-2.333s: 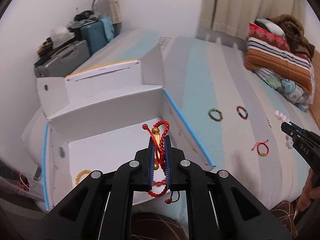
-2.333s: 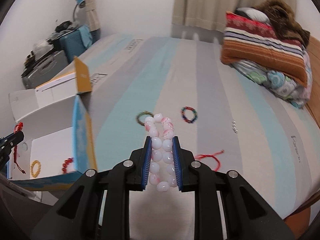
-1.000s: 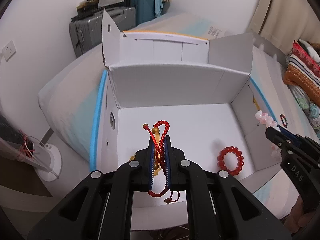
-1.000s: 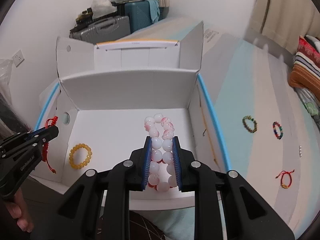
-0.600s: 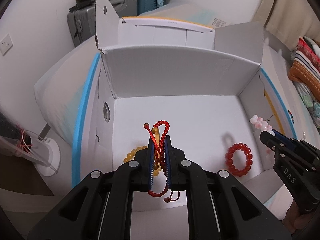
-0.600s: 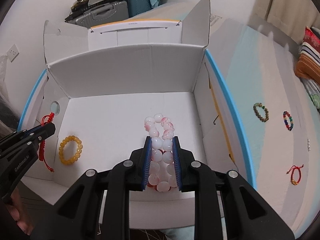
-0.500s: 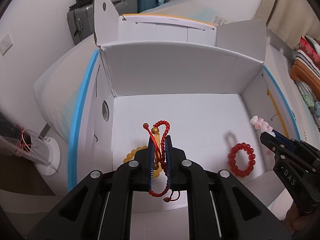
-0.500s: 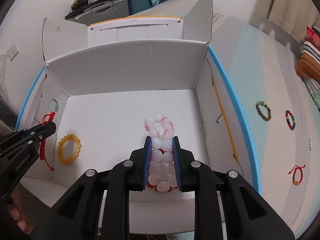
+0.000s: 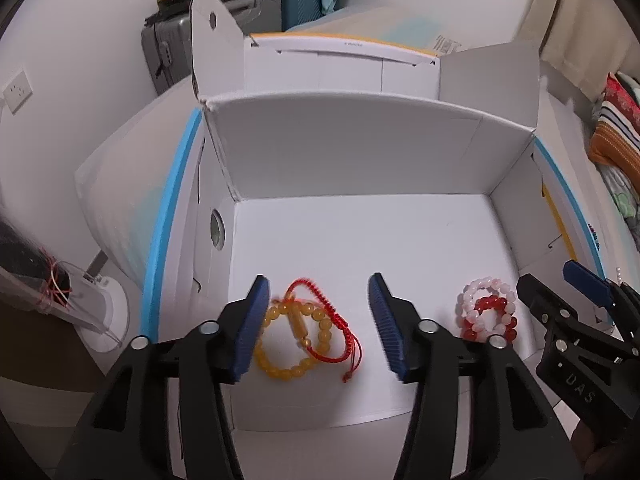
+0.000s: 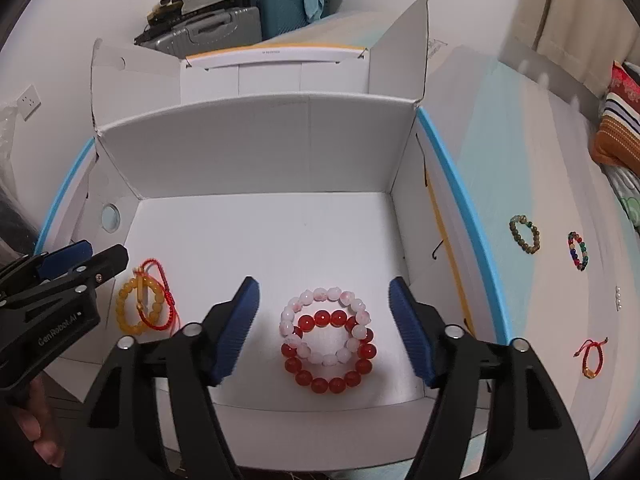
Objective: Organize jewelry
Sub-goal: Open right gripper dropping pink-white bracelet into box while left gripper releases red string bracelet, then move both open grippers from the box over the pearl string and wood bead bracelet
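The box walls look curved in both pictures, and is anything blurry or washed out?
Left wrist view: the fisheye lens bows the white box and darkens the corners; the red cord bracelet is slightly smeared, the left edge streaked. Right wrist view: same bowing, but the pink bead bracelet and red bead bracelet look sharp; light is soft, with no harsh glare.

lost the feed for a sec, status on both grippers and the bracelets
Left gripper, right gripper: jaws opening, nothing held. Red cord bracelet, pink bead bracelet lie in box. Nothing obstructing.
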Motion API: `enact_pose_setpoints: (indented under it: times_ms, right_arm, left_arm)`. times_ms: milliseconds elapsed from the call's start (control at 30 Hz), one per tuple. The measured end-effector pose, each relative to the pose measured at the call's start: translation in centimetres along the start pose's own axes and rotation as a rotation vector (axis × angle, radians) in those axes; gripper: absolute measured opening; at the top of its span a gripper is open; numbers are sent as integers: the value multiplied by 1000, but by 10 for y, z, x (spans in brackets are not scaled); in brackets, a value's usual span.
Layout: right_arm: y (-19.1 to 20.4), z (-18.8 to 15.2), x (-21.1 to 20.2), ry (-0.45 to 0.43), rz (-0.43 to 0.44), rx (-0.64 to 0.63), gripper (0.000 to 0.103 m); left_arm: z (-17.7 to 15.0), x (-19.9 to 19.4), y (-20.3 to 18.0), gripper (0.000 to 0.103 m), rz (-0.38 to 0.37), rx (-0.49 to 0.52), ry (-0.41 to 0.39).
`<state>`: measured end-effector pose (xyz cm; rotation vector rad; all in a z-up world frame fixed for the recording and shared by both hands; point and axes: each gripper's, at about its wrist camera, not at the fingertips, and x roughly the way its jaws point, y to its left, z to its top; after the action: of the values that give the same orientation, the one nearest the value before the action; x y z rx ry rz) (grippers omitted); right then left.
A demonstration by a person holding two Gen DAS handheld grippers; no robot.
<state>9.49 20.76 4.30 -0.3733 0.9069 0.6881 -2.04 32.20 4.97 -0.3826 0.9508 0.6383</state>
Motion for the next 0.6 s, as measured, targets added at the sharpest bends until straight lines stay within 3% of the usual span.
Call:
enact_pose_setpoints:
  times_ms: [167,600]
  right_arm:
    - [-8,2,-14,-47,2,10,82]
    - [-56,0,-53,-145,-29,105,95]
  left_arm:
    - [4,-12,-5,66,2,11,-35]
    - [10,-47,-37,84,-7,49,-113]
